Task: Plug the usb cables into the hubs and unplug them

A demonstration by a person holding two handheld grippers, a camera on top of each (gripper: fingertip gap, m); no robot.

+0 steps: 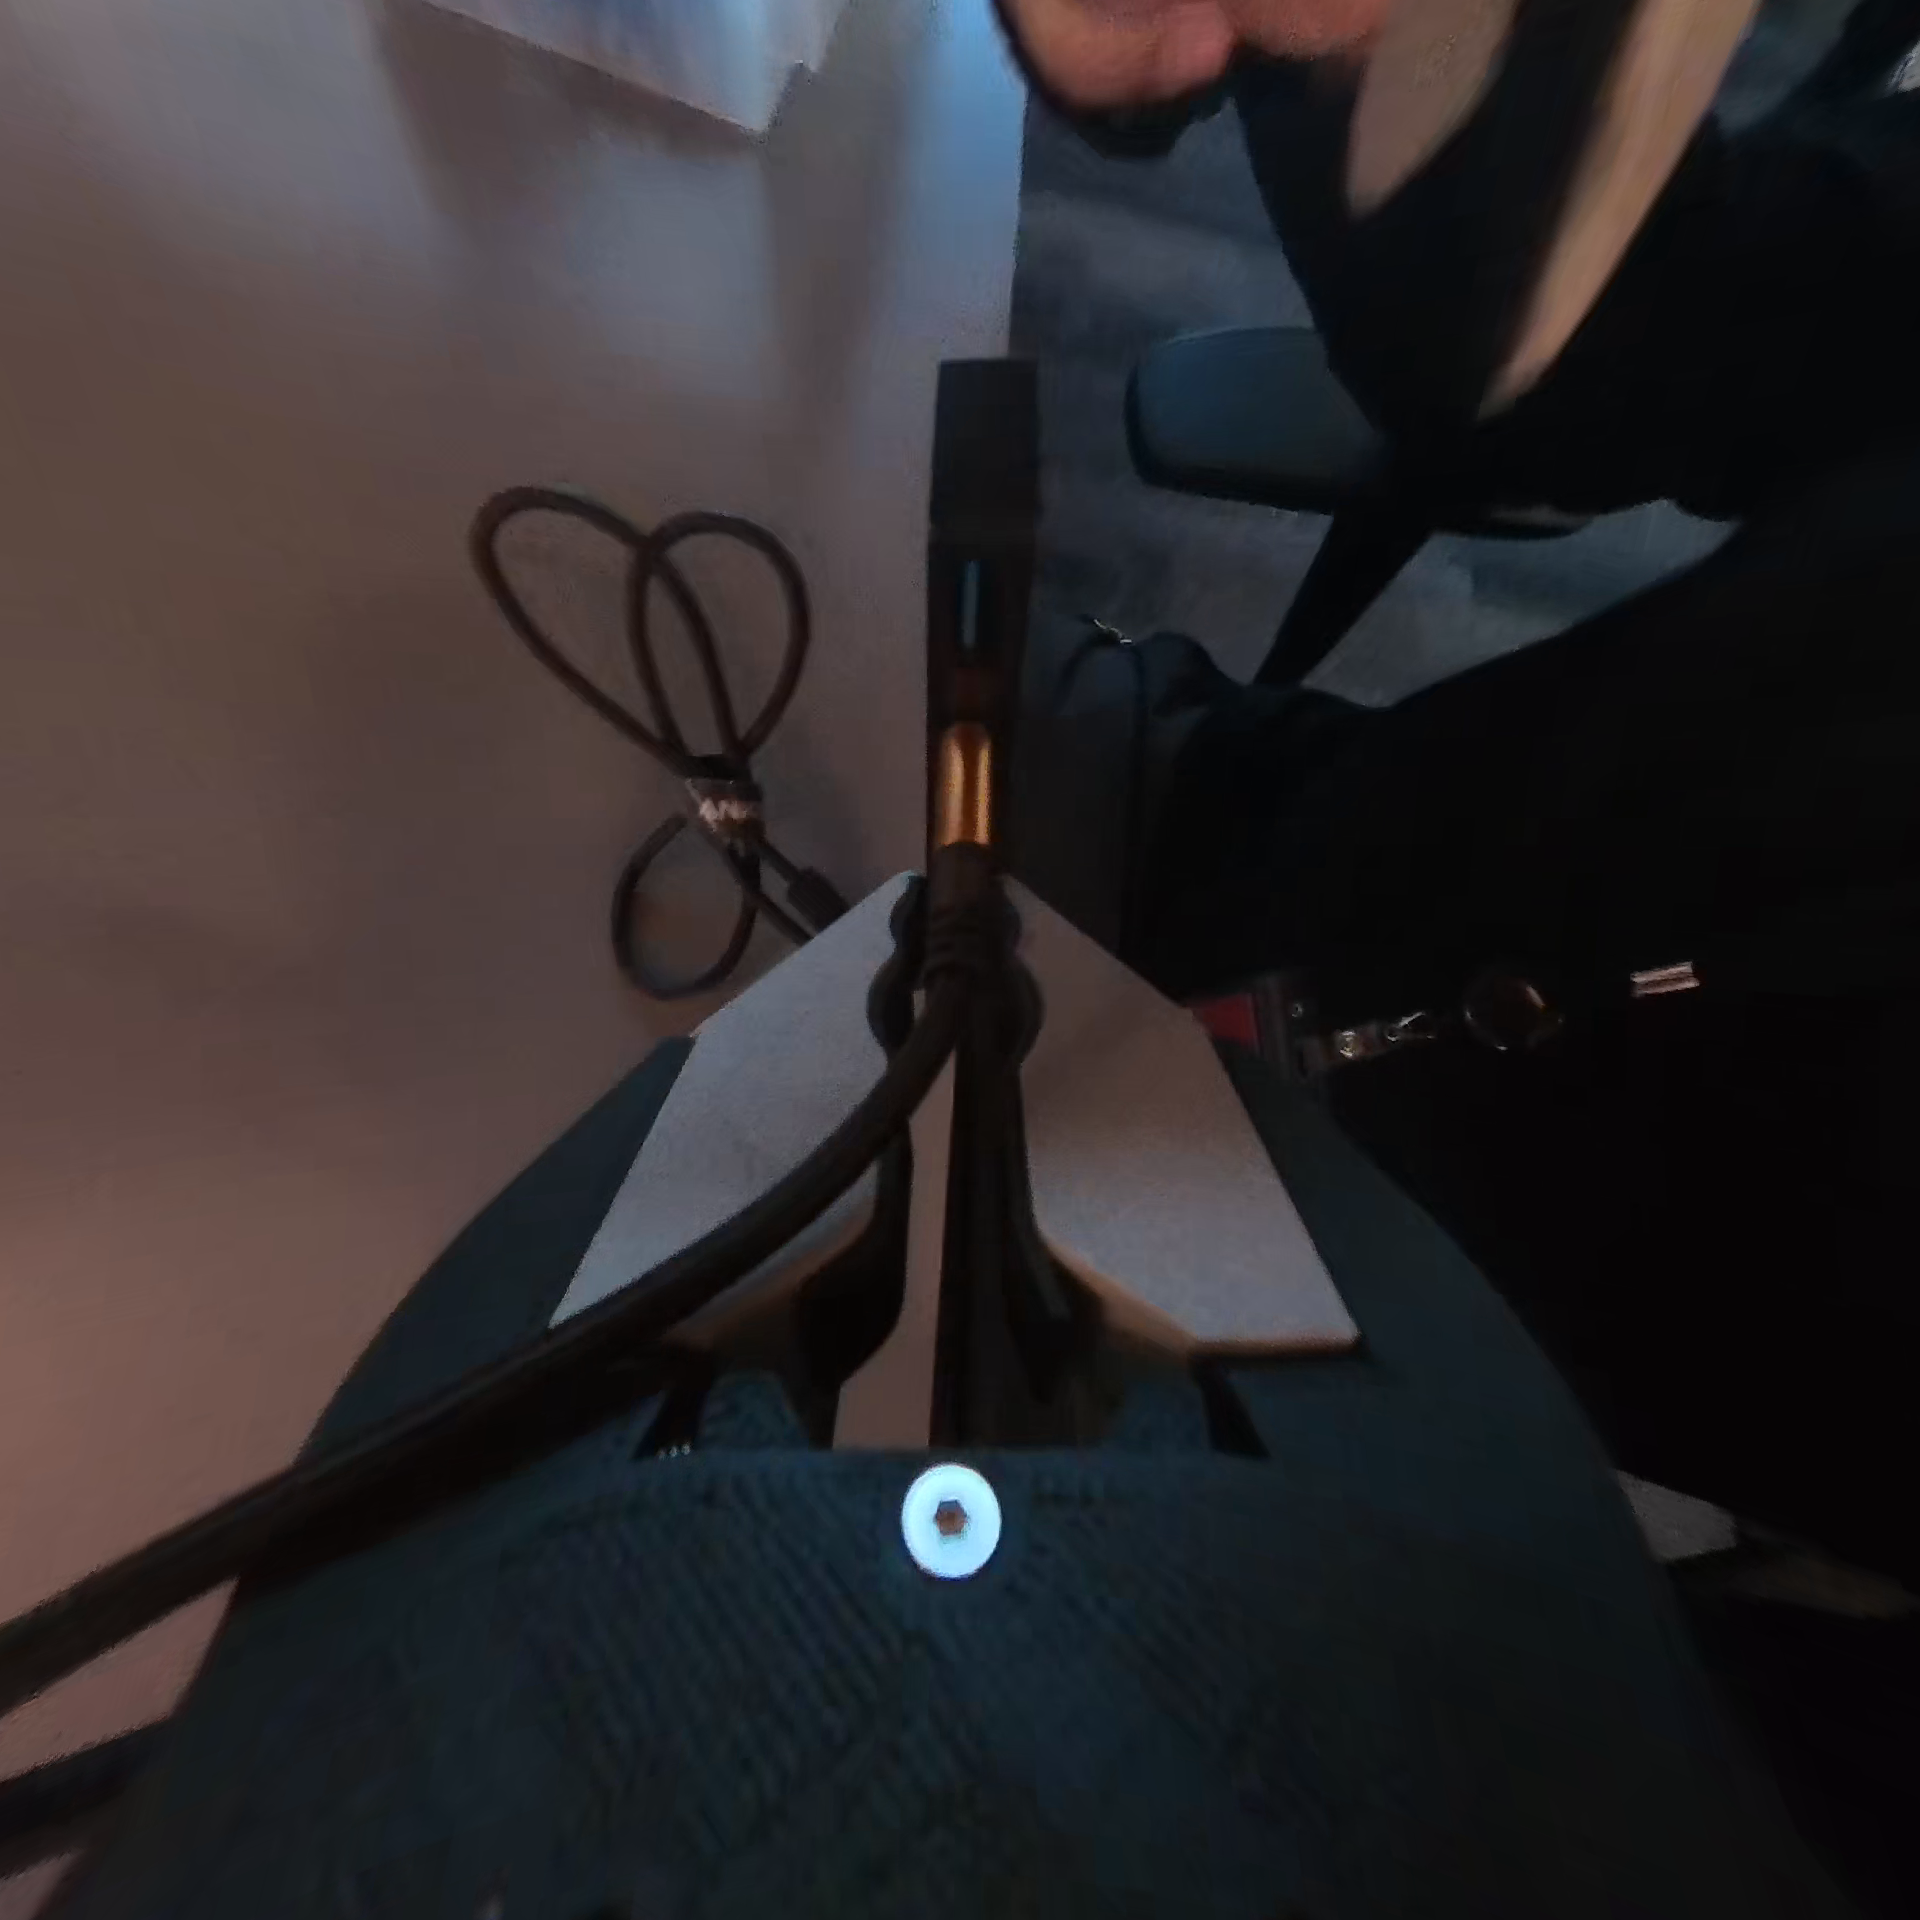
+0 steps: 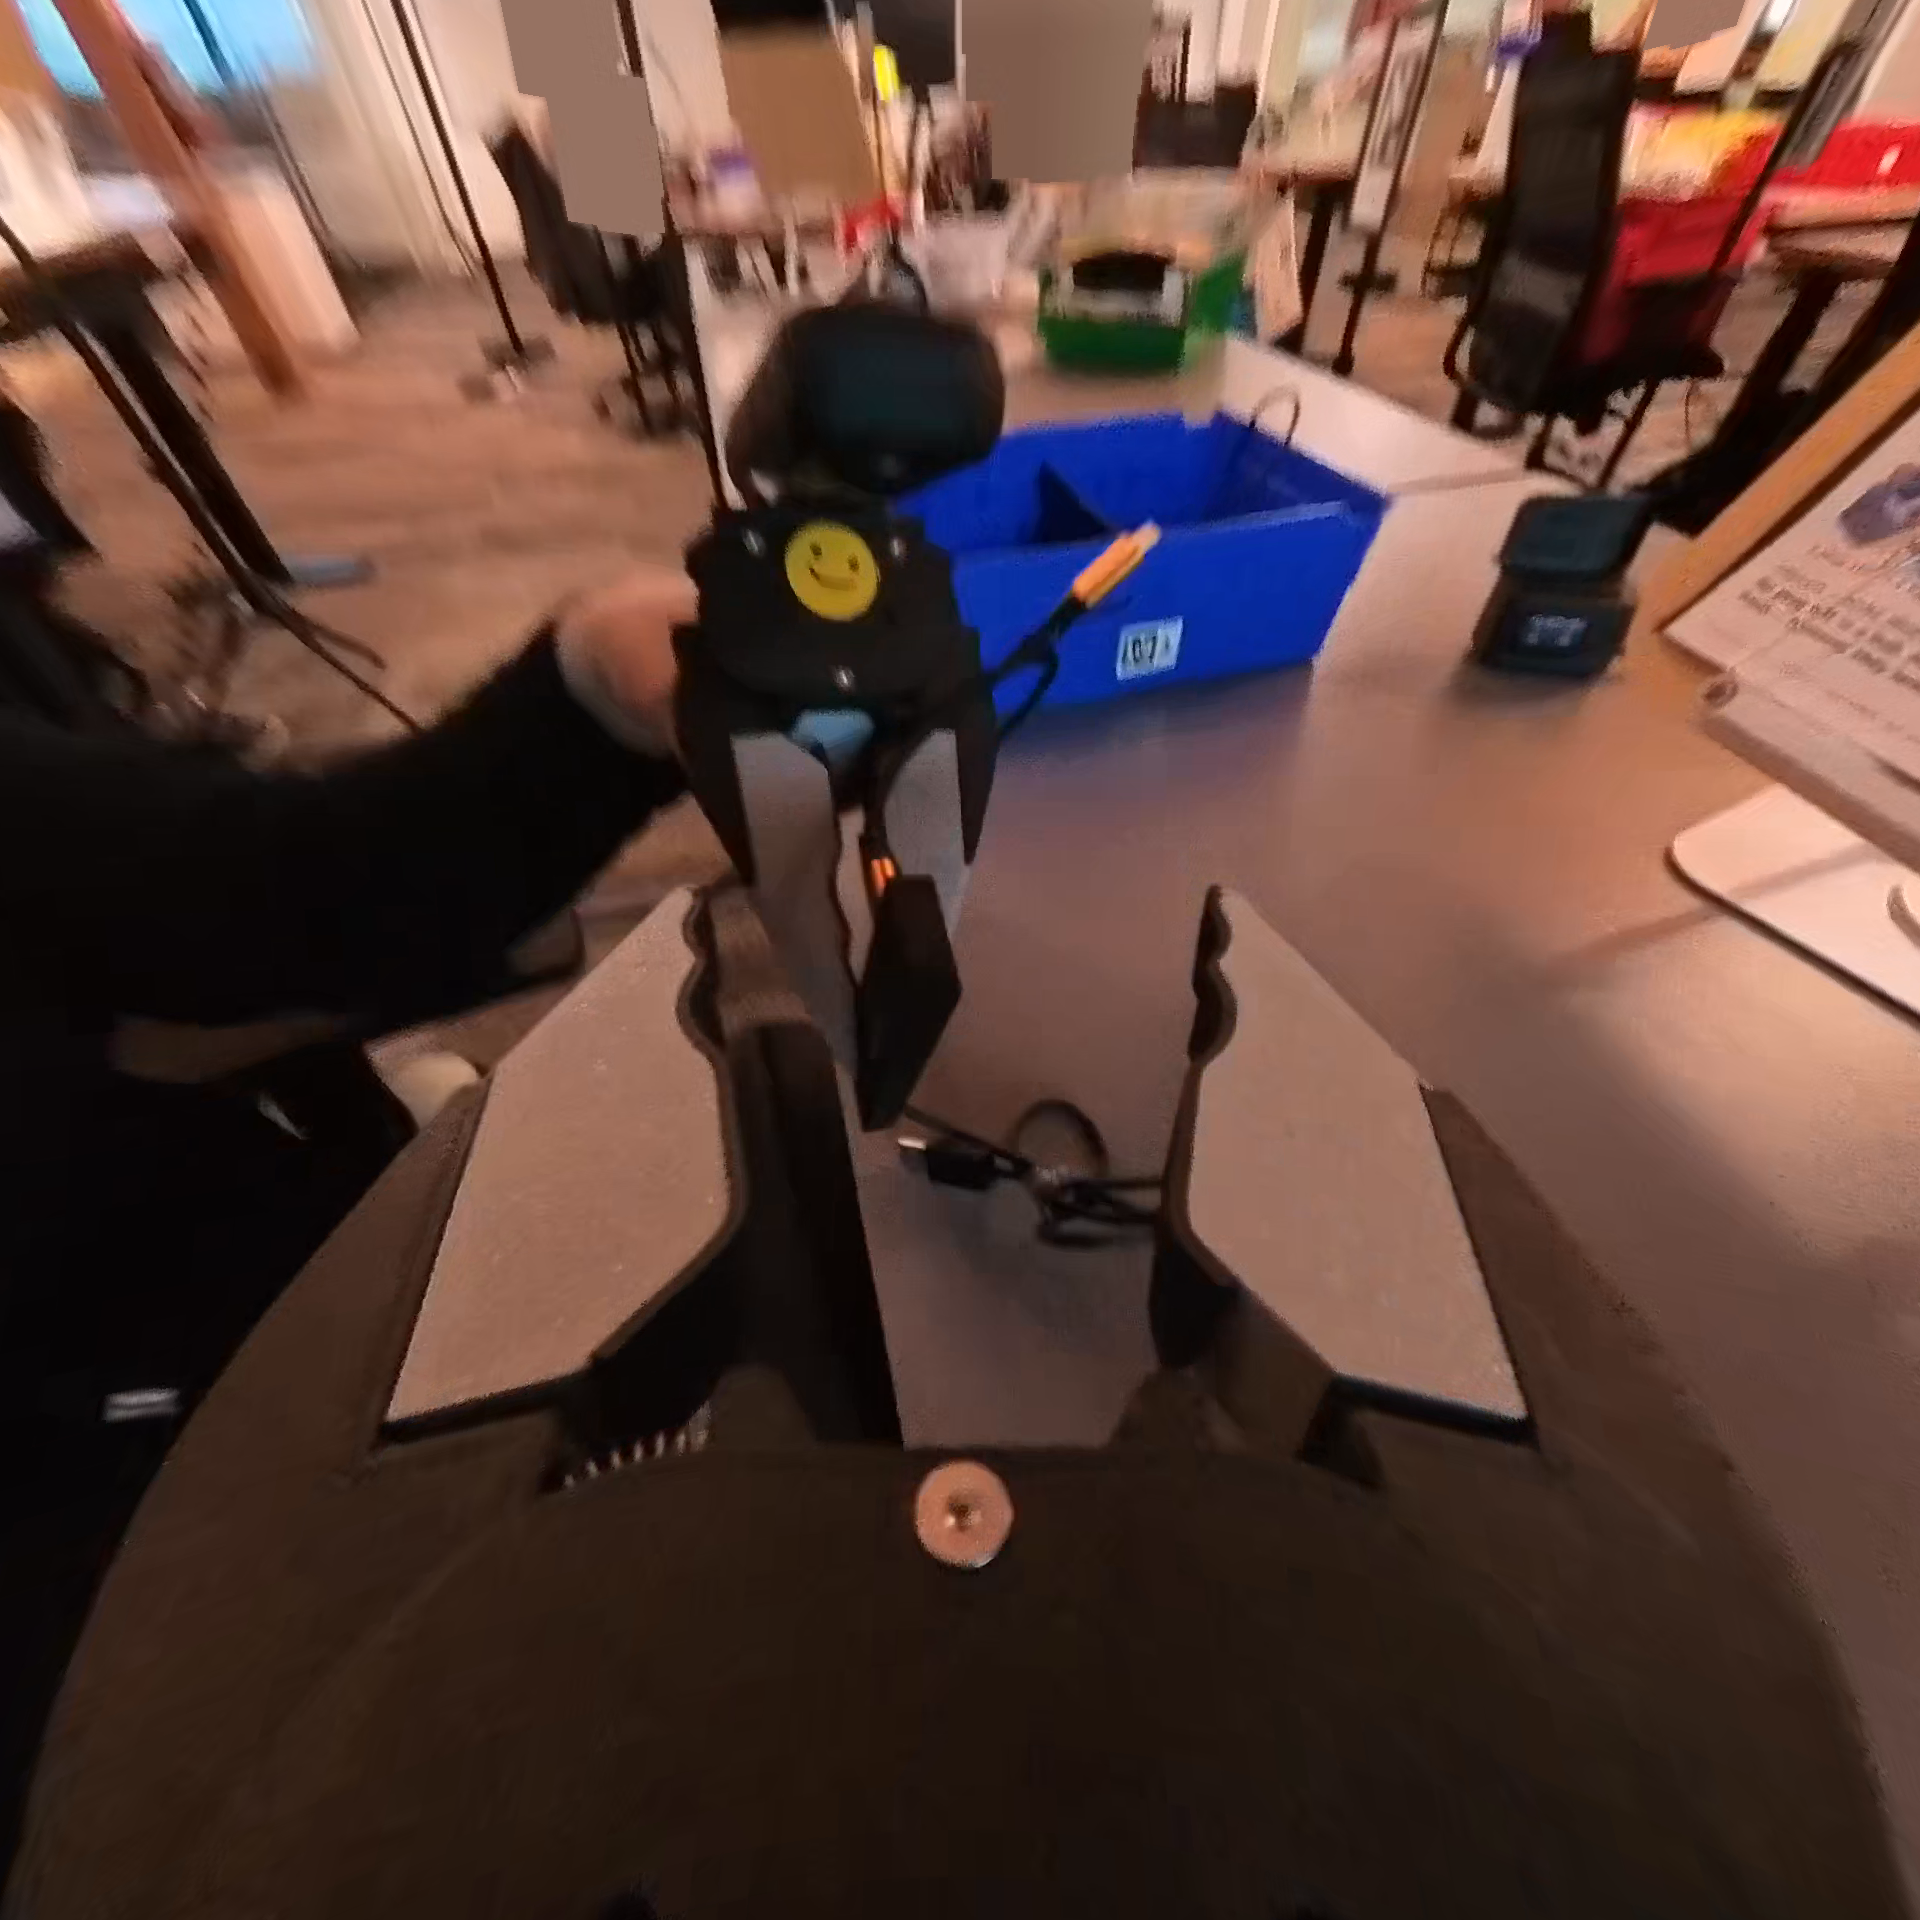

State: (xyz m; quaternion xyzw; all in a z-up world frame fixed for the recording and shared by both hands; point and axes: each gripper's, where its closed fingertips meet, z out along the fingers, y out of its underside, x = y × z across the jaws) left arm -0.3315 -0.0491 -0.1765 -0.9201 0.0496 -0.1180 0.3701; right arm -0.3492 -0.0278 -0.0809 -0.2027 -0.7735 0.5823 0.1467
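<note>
**Operator:** Both tongs are in sight. On my left gripper the jaws are pinched together on the orange-collared plug of a black USB cable, and the black hub hangs off that plug, lifted clear of the table. My right gripper stands spread wide with nothing between its fingers.

**Observer:** How many hubs and cables do you count?

**Operator:** One hub. In the right wrist view it hangs at 12 o'clock from my open jaws, under the left gripper, which a hand holds. Two cables: the one I grip, whose far orange plug sticks up loose at about 1 o'clock, and a second black coiled cable lying on the table just below the hub, tied in loops by a strap. In the left wrist view that coil sits at 10 o'clock from my fingertips.

**Observer:** Any containers?

**Operator:** One blue bin at 1 o'clock, well behind the hub, split by a divider. I cannot tell what lies inside. Farther back stands a green crate, too blurred to read its contents. A small dark device rests on the table at 2 o'clock.
</note>
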